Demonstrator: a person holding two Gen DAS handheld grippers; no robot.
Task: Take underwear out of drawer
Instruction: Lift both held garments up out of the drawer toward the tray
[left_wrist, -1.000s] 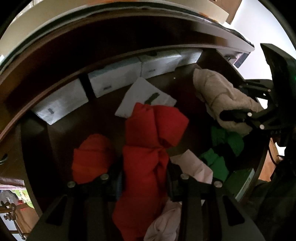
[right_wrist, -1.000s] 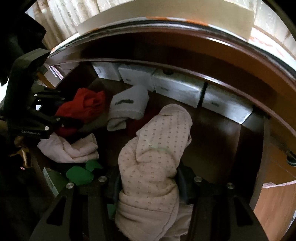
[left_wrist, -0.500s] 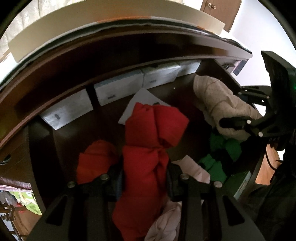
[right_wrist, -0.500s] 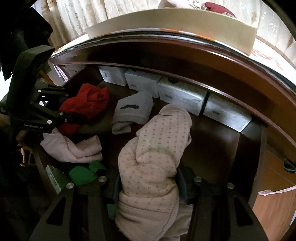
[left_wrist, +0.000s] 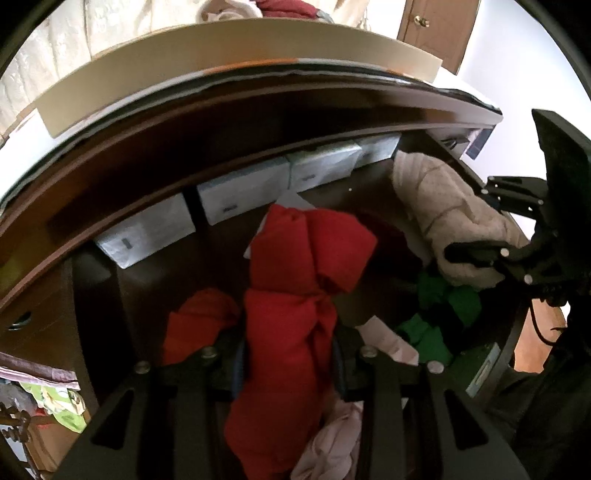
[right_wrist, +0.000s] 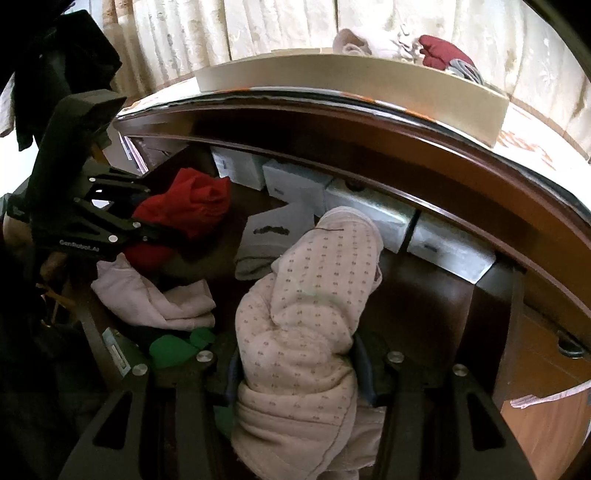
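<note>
My left gripper (left_wrist: 288, 350) is shut on a red underwear bundle (left_wrist: 295, 295) and holds it above the open dark wooden drawer (left_wrist: 110, 295). My right gripper (right_wrist: 295, 362) is shut on a pink dotted underwear piece (right_wrist: 310, 314), also held above the drawer. The right gripper shows in the left wrist view (left_wrist: 491, 254) with the pink piece (left_wrist: 443, 206). The left gripper shows in the right wrist view (right_wrist: 122, 232) with the red bundle (right_wrist: 184, 206). Still in the drawer lie another red piece (left_wrist: 195, 325), a pale pink piece (right_wrist: 155, 295), green pieces (left_wrist: 436, 314) and a grey folded piece (right_wrist: 273, 236).
White boxes (left_wrist: 240, 195) line the drawer's back wall. The dresser top (right_wrist: 443, 155) overhangs above, with a beige cardboard box (right_wrist: 351, 81) holding clothes on it. Curtains hang behind. A lower drawer handle (right_wrist: 569, 347) is at right.
Both grippers have risen and drawn back with their garments; more of the dresser top, the cardboard box and the curtains has come into view.
</note>
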